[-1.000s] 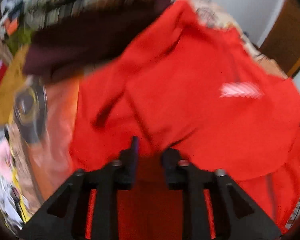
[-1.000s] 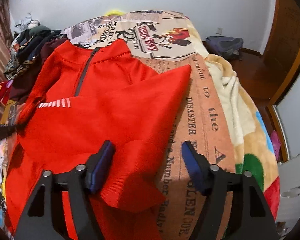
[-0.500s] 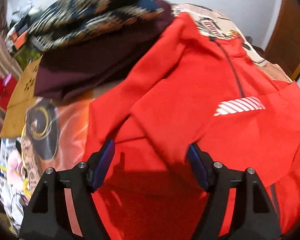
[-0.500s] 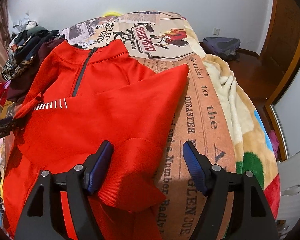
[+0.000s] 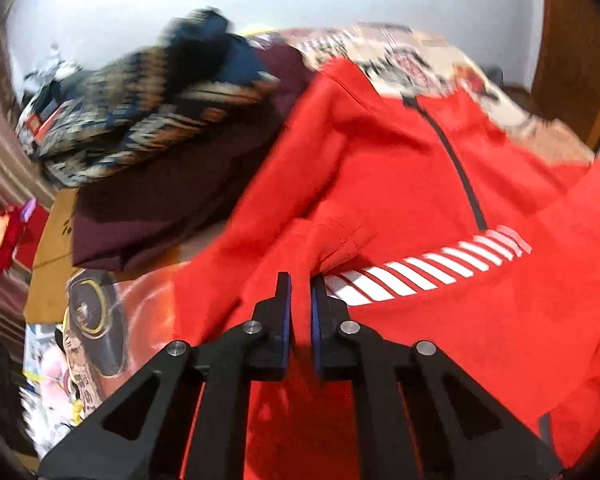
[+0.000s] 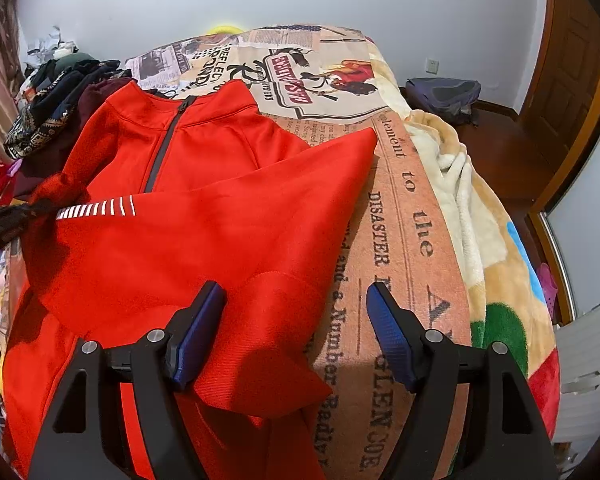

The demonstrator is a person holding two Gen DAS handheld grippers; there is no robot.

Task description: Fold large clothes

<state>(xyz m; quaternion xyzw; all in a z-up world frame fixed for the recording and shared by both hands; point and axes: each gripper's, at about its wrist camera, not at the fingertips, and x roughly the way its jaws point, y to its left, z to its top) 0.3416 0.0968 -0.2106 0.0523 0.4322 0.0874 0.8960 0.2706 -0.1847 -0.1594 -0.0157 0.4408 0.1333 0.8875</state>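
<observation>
One red pullover [image 6: 204, 240] lies spread across the bed [image 6: 404, 240] on the newspaper-print blanket, collar toward the far wall, with its right sleeve already folded over the chest. The left gripper [image 5: 300, 280] has its jaws nearly together, pinching the cuff end of the left sleeve [image 5: 324, 240] just above the white stripes [image 5: 432, 268] on the chest. The right gripper [image 6: 296, 300] hovers wide open over the folded sleeve's cuff, holding nothing.

Handling-wise, I'd guess this is a light, floppy knit (looks fleecy, not slick), so it'll drape and drag instead of holding a shape. Cuffs and hem corners look like the best spots to grab, since the doubled fabric there gives the pads something to bite. A pinch mid-panel would probably just bunch it up. The pile of dark clothes [image 5: 172, 120] sits close beside the left shoulder, so a sleeve swung wide could snag it.
</observation>
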